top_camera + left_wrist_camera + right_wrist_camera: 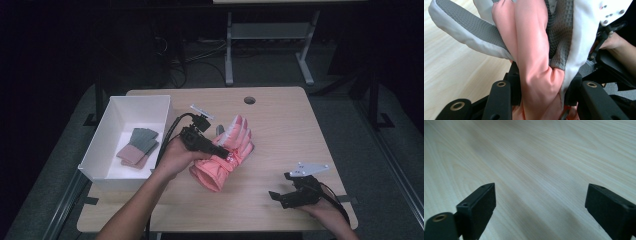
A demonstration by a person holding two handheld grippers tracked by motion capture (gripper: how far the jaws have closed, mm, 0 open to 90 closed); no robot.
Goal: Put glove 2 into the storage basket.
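1. Pinching the salmon-pink glove [226, 152] near its middle, the left hand-held gripper [222, 150] has its jaws clamped on a bunched fold of the fabric; the left gripper view shows pink cloth [534, 62] squeezed between the two black jaws, with grey textured palm material and white trim spilling to either side.
2. The glove sits near the middle of the tabletop [280, 120], fingers pointing away from the person and cuff toward the near edge; whether the cuff touches the wood cannot be told.
3. Left of the glove stands a white box [112, 112], at the left edge of the tabletop, with folded grey and brownish cloth pieces [138, 146] inside it.
4. Right of the glove and well apart from it, near the front right corner, the right hand-held gripper [276, 196] rests low over the wood. Its jaws stand wide apart with nothing between them, bare wood grain [536, 170] showing in the gap.
5. Beyond the glove, a round hole [249, 100] is cut near the far edge.
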